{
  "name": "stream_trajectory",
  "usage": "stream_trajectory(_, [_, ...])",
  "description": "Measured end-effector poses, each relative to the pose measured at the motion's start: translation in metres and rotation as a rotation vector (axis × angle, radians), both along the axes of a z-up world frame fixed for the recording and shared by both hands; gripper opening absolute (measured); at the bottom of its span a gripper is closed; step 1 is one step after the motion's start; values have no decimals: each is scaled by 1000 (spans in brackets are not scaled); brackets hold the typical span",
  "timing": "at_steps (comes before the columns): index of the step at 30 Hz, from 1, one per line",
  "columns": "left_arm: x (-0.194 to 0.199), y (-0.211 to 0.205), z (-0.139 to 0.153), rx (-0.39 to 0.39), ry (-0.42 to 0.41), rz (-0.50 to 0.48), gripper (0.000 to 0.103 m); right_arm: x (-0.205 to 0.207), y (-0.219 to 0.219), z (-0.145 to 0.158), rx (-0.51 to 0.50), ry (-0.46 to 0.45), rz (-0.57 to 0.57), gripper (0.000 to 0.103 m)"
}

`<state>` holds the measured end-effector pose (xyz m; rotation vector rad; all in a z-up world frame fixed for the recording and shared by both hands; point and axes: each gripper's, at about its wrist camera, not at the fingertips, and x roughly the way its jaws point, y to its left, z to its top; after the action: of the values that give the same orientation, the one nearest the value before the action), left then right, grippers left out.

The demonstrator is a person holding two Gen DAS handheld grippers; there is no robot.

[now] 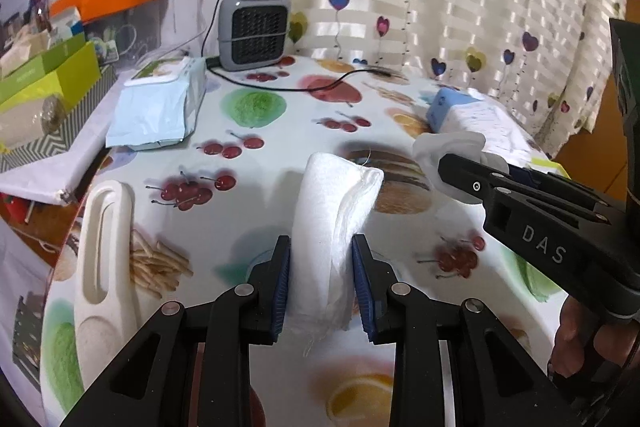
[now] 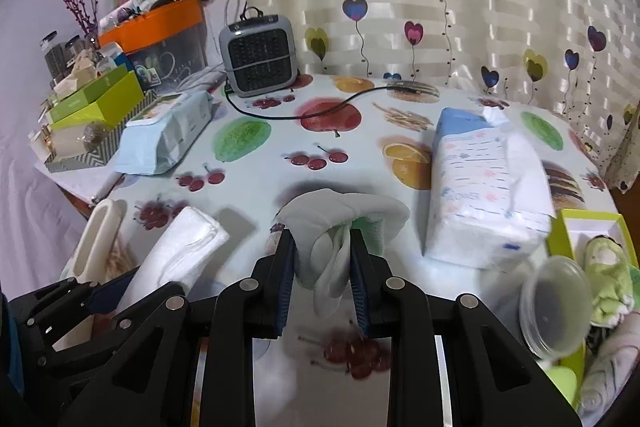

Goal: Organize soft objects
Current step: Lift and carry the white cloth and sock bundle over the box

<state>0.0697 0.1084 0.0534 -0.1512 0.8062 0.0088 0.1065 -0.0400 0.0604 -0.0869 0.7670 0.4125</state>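
Glossy fruit-print tablecloth (image 1: 280, 155), left tongs (image 1: 322, 283) pinching folded white cloth (image 1: 336, 219), right tongs (image 2: 322, 279) clamping bunched socks (image 2: 340, 223)

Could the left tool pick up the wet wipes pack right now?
Probably not: the left tool is shut on a folded white cloth, so it isn't free, though nothing blocks the way to the wet wipes pack.

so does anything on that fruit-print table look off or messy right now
Nothing spilled or broken. The black power cord from the small grey heater trails loosely across the tablecloth, and a clear plastic cup lies tipped on its side near the right edge.
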Motion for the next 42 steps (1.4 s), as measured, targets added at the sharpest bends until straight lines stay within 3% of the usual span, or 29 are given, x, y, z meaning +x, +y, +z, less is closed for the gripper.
stream_trajectory(24, [-60,-58,48,20,-134,-124,28,-76,-65,43,40,-125,-55,27])
stream_trajectory(42, [-58,-136,58,10,-142,-279,28,-97,-153,51,38,-149,-210,27])
